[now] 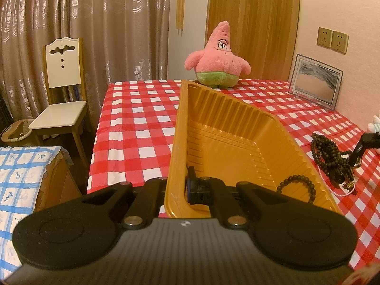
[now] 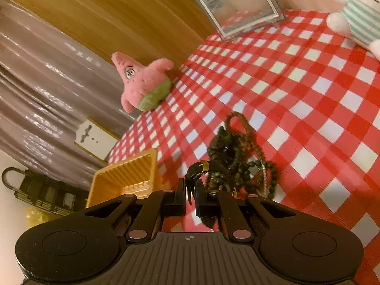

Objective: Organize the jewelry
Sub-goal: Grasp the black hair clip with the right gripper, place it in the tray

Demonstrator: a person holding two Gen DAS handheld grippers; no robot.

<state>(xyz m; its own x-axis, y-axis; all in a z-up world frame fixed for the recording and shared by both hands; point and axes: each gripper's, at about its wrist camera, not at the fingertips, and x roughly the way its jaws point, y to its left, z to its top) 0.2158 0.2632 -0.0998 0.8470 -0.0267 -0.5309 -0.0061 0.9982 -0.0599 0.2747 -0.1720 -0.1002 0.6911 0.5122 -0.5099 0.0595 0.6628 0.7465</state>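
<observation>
**A:** Jewelry first: where does yours sit?

**B:** Start bigger. Your table (image 1: 133, 118) wears a red and white checked cloth, and in the left wrist view the yellow tray (image 1: 228, 128) runs from 6 o'clock up toward 12. Your left gripper (image 1: 177, 190) has its jaws together on the tray's near wall, one finger outside, the other inside.

**A:** And beyond the tray?

**B:** A pink plush star (image 1: 219, 59) stands at 12 o'clock on the table's far edge. A framed picture (image 1: 315, 80) leans on the wall at 2 o'clock, and a white chair (image 1: 61, 90) stands off the table at 9 o'clock.

**A:** Now the jewelry.

**B:** The pile of beads (image 1: 332, 159) lies on the cloth at 3 o'clock, just beside the tray's right wall, with a pale pearl strand (image 1: 342, 193) trailing from under it. One dark bead bracelet (image 1: 299, 187) already lies inside the tray, in its near right corner.

**A:** What about my right hand?

**B:** In the right wrist view your right gripper (image 2: 190, 196) is at the near end of that pile (image 2: 237, 156). Its jaws are nearly together, pinching a dark band with a gold clasp (image 2: 201, 168) that arches up just above the fingertips. The view is tilted and slightly blurred.
</observation>
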